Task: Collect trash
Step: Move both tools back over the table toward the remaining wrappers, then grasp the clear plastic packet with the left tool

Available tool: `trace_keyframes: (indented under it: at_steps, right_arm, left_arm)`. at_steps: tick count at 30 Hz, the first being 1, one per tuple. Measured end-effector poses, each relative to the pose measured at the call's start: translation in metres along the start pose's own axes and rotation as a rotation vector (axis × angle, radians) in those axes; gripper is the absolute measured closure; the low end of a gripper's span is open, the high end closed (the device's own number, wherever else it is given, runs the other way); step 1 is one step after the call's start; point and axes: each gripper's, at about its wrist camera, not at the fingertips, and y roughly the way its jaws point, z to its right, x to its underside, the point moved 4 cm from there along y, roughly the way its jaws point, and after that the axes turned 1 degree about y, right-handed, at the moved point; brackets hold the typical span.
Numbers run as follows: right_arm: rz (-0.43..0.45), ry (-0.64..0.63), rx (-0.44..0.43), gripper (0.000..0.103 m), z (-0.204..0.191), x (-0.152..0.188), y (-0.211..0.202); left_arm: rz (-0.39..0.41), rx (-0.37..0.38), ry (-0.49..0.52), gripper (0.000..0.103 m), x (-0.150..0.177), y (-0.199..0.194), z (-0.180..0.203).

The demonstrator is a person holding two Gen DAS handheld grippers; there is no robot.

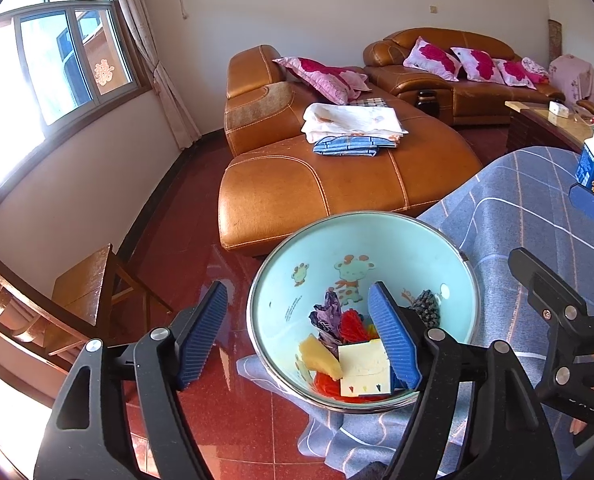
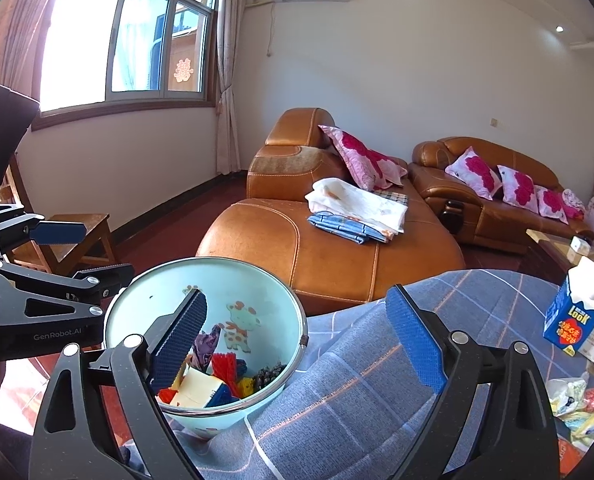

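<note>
A light blue bin (image 1: 377, 240) with a cartoon giraffe inside and a metal rim stands by the corner of a table under a blue checked cloth (image 1: 517, 208). It holds several scraps: purple wrapper (image 1: 329, 312), red mesh, yellow piece (image 1: 319, 356), cream card (image 1: 367, 364). My left gripper (image 1: 301, 336) is open over the bin's near rim, empty. In the right wrist view the bin (image 2: 257, 292) sits left of centre. My right gripper (image 2: 297, 340) is open and empty, one finger over the bin, the other over the cloth. The left gripper (image 2: 81, 252) shows at the left.
A blue and white milk carton (image 2: 577, 316) stands on the table at the right, with crumpled wrappers (image 2: 581, 404) below it. An orange leather sofa (image 1: 337, 172) with folded cloths lies beyond the bin. A wooden stool (image 1: 85, 288) stands on the red floor at left.
</note>
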Motion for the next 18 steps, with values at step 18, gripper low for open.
trace_keyframes:
  at_steps: [18]
  right_arm:
    - [-0.075, 0.24, 0.506, 0.013, 0.155, 0.072, -0.152]
  left_arm:
    - [0.124, 0.298, 0.27, 0.021, -0.009, -0.062, 0.192]
